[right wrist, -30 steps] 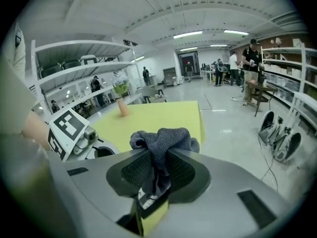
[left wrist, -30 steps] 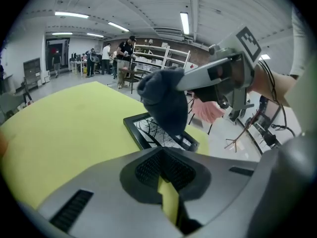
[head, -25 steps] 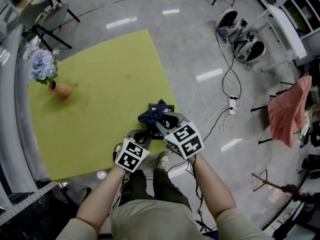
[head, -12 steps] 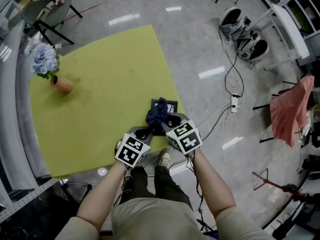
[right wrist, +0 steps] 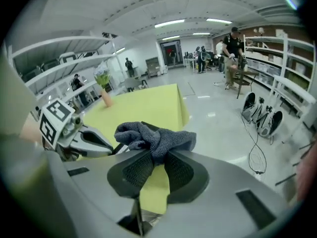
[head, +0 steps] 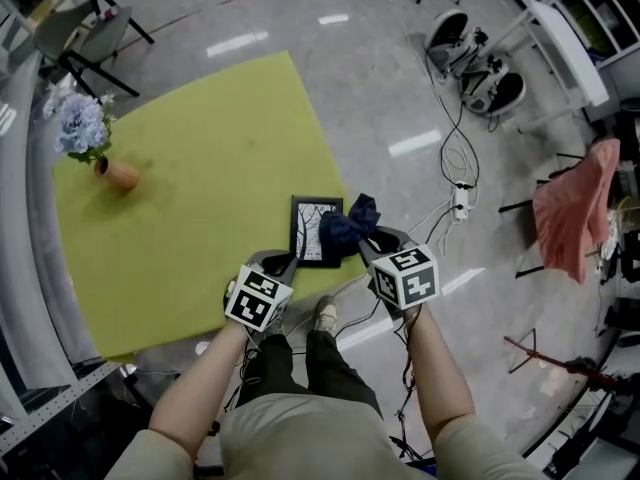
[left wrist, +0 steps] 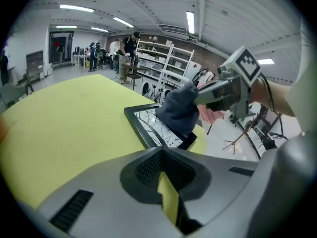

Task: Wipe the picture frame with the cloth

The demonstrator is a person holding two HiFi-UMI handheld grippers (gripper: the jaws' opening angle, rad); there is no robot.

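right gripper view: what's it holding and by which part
The right gripper pinches the dark cloth by a bunched fold at its near edge.

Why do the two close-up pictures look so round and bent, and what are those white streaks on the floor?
Head view: the streaks are overhead light glaring off the glossy floor. Left gripper view: a wide-angle lens curves the ceiling and blackens the corners; the picture frame is sharp. Right gripper view: same bending, the cloth crisp.
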